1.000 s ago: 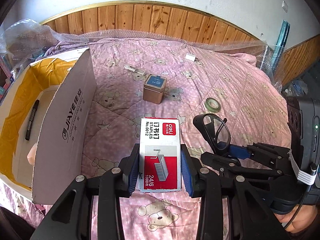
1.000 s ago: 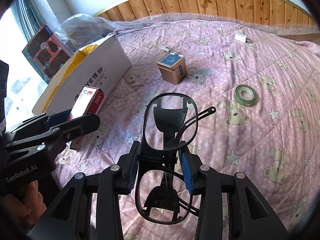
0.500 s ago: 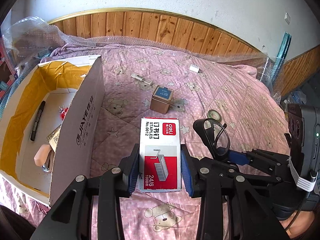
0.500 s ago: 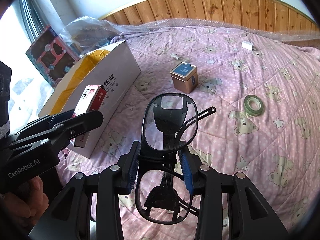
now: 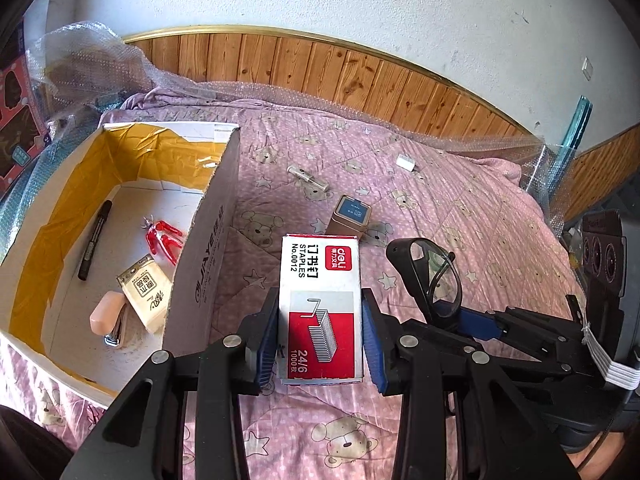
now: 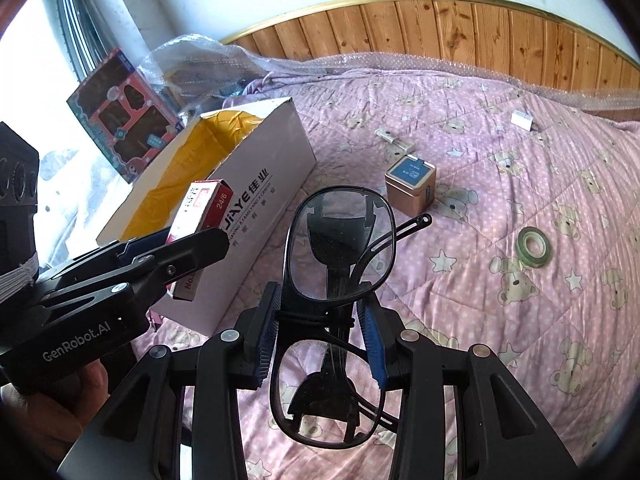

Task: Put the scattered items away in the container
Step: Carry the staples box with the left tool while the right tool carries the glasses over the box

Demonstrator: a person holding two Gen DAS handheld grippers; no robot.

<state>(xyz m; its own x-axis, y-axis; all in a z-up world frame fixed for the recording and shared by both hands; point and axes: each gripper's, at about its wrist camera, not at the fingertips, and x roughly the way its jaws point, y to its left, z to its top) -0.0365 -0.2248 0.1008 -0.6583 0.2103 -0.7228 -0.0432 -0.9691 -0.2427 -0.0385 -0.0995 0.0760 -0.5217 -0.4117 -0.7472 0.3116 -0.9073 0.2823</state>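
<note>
Jaws on the left gripper (image 5: 320,340) are clamping a red-and-white staple box (image 5: 320,304), lying lengthwise along the fingers, just right of the cardboard box (image 5: 208,240) wall. Inside are sitting a black marker (image 5: 94,240), a red clip (image 5: 164,238) and what looks like a tissue pack (image 5: 144,294). Beside it, the right gripper (image 6: 320,344) is pinching black-framed glasses (image 6: 340,248), lenses stacked lengthwise, above the pink quilt (image 6: 500,320) near a copper tin (image 6: 410,180) and a tape roll (image 6: 534,247).

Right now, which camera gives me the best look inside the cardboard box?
The left wrist view. It looks down into the cardboard box and shows the marker and red clip on its floor. The right wrist view shows only its outer wall and yellow lining.
</note>
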